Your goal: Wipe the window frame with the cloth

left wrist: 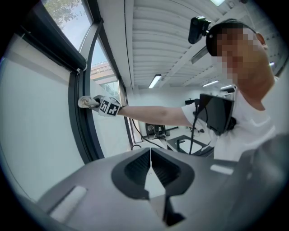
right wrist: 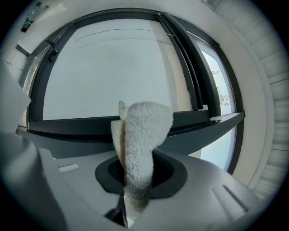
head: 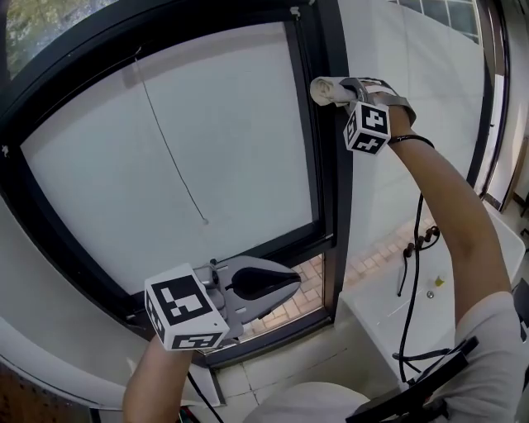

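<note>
A black window frame (head: pixel 329 140) borders a white blind-covered pane. My right gripper (head: pixel 335 91) is raised high against the frame's right upright, shut on a folded white terry cloth (head: pixel 327 89). In the right gripper view the cloth (right wrist: pixel 140 149) sticks up from between the jaws, with the dark frame (right wrist: pixel 198 119) just behind it. My left gripper (head: pixel 277 285) is low by the frame's bottom rail, jaws shut with nothing in them. The left gripper view shows the right gripper (left wrist: pixel 97 104) and the cloth (left wrist: pixel 86 102) touching the frame (left wrist: pixel 79 122).
A thin blind cord (head: pixel 169 149) hangs across the pane. A white ledge (head: pixel 388 310) with black cables (head: pixel 409 273) lies at the lower right. A second window (head: pixel 446 16) stands beyond the right wall. Tiled paving shows below the open sash.
</note>
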